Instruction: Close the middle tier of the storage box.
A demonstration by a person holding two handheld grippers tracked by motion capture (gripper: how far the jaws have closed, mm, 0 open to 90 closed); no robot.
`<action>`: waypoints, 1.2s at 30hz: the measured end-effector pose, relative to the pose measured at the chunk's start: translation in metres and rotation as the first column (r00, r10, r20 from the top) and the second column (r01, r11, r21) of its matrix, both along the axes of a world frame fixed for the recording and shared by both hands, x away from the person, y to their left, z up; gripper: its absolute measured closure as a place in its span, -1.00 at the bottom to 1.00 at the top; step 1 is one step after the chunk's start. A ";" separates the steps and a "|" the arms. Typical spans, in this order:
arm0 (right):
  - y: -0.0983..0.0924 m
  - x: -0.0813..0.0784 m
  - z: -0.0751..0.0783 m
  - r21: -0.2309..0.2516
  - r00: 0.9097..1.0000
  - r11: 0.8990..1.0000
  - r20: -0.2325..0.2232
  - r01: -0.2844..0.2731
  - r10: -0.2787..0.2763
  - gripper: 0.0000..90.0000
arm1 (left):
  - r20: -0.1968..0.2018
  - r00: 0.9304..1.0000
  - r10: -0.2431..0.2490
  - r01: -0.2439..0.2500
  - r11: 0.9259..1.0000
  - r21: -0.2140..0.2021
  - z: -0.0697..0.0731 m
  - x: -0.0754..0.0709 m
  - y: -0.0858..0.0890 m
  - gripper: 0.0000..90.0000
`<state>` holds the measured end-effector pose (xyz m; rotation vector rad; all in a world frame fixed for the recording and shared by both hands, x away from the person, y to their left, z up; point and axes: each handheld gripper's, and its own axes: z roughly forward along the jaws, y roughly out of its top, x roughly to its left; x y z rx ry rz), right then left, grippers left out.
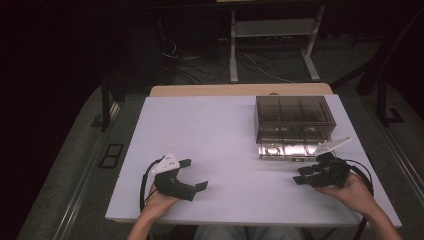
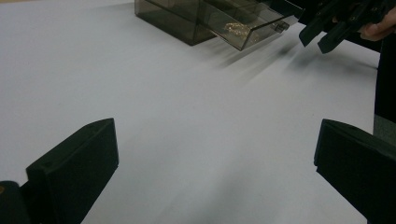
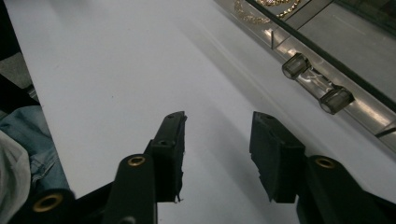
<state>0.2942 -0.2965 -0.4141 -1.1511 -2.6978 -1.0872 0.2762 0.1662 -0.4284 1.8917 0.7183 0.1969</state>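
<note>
White table (image 1: 210, 130), unlabelled smoky drawer box (image 1: 292, 117)

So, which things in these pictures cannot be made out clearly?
- Contents of the smoked plastic drawer box: high view, hidden by its dark tinted walls.
- Gold jewellery in the open drawer: left gripper view, too small and blurred to tell the pieces apart.
- Drawer front beyond its clear handle: right gripper view, cut off by the frame edge.
</note>
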 end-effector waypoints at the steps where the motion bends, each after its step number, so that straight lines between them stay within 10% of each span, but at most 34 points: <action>1: 0.000 0.001 0.000 -0.003 1.000 1.000 0.003 -0.001 0.001 0.29 | 0.003 1.000 0.001 -0.001 1.000 0.000 0.000 0.000 0.001 -1.00; 13: 0.006 0.019 0.003 -0.043 1.000 0.999 -0.005 -0.007 0.007 0.97 | 0.004 1.000 0.006 -0.006 1.000 -0.009 0.001 0.000 0.001 -1.00; 36: 0.011 0.036 -0.006 -0.103 0.999 0.994 -0.014 0.029 -0.031 0.98 | 0.007 1.000 0.015 -0.015 1.000 -0.013 0.001 0.001 0.005 -1.00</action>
